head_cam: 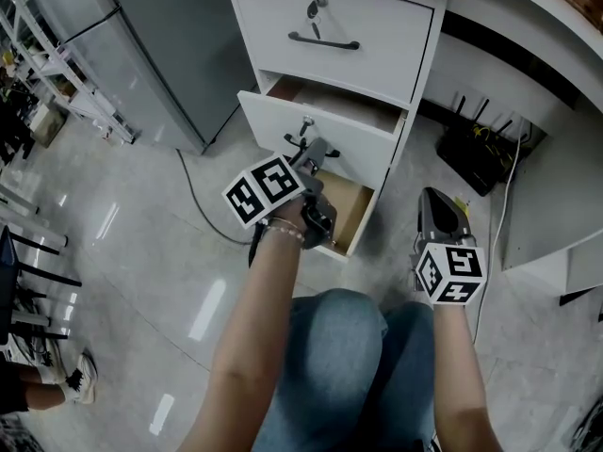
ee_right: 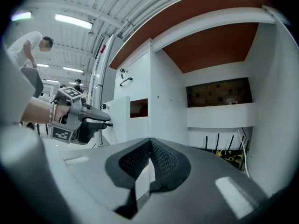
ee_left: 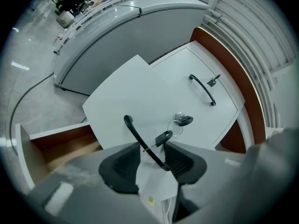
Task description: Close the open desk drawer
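Note:
A white drawer cabinet [head_cam: 426, 64] stands under the desk. Its top drawer [head_cam: 325, 26] is closed, the middle drawer [head_cam: 273, 125] is pulled out a little, and the bottom drawer [head_cam: 349, 210] stands further out, showing its wooden inside. My left gripper [head_cam: 316, 151] is at the middle drawer's front. Its jaws are open, and the black handle [ee_left: 138, 136] runs between the pads [ee_left: 124, 164] with a gap on each side. Keys [ee_left: 175, 125] hang from the lock. My right gripper [head_cam: 441, 205] hangs apart to the right, shut and empty [ee_right: 149, 146].
A tall grey cabinet [head_cam: 141, 45] stands left of the drawers, with a black cable [head_cam: 193, 201] on the floor beside it. A black router [head_cam: 476, 153] with antennas and wires sits under the desk. My knees [head_cam: 349, 347] are just below the bottom drawer.

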Demonstrator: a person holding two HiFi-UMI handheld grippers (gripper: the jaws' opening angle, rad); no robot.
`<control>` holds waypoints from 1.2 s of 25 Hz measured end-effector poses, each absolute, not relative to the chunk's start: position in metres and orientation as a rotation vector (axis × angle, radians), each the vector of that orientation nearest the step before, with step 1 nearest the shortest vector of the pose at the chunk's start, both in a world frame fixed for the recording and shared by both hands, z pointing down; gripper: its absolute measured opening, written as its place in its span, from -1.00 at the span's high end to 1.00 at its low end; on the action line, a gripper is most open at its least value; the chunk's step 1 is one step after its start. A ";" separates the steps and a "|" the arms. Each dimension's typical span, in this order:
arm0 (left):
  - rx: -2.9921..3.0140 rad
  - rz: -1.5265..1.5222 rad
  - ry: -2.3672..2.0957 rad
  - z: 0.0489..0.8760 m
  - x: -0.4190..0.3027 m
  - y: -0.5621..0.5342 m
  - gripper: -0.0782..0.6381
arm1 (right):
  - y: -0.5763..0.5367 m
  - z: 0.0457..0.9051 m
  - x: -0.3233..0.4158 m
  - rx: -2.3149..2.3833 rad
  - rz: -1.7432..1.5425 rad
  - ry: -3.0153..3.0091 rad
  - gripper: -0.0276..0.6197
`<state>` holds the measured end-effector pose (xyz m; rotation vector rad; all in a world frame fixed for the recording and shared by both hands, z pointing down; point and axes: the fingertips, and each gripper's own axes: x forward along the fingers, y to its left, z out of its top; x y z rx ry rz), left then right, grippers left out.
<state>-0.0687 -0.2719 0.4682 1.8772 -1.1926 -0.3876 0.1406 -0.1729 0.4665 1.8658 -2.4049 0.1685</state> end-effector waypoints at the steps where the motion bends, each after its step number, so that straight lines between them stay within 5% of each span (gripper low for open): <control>1: 1.877 -0.386 -1.191 0.468 -0.067 -0.275 0.34 | -0.174 0.467 0.141 1.867 0.169 -2.403 0.92; 30: 1.868 -0.374 -1.188 0.468 -0.040 -0.329 0.34 | -0.190 0.476 0.157 1.889 0.179 -2.338 0.92</control>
